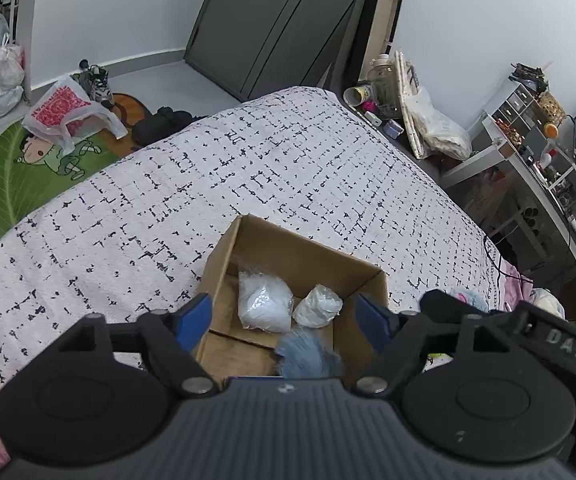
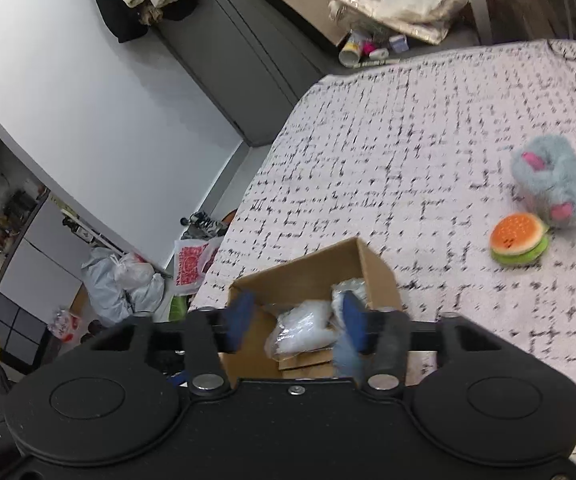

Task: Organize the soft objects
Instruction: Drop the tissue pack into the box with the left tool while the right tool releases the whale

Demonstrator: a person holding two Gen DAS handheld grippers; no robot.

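An open cardboard box (image 1: pixel 280 240) stands on the patterned bed cover (image 1: pixel 208 168). In it lie two white soft bundles in clear wrap (image 1: pixel 264 300) (image 1: pixel 318 306) and a blue-grey fluffy thing (image 1: pixel 308 354). My left gripper (image 1: pixel 284 320) is open above the box, holding nothing. My right gripper (image 2: pixel 296 322) is open above the same box (image 2: pixel 320 264), over a white bundle (image 2: pixel 304 330); the blue-grey fluffy thing (image 2: pixel 344 354) shows by its right finger. A fluffy grey-blue plush with pink spots (image 2: pixel 552 180) and a burger-shaped toy (image 2: pixel 518 240) lie on the bed to the right.
The bed's left edge drops to a floor with plastic bags (image 2: pixel 124 284) and a green rug (image 1: pixel 8 176). A dark wardrobe (image 1: pixel 280 24) stands beyond the bed. A cluttered desk and shelves (image 1: pixel 536 152) are at the right.
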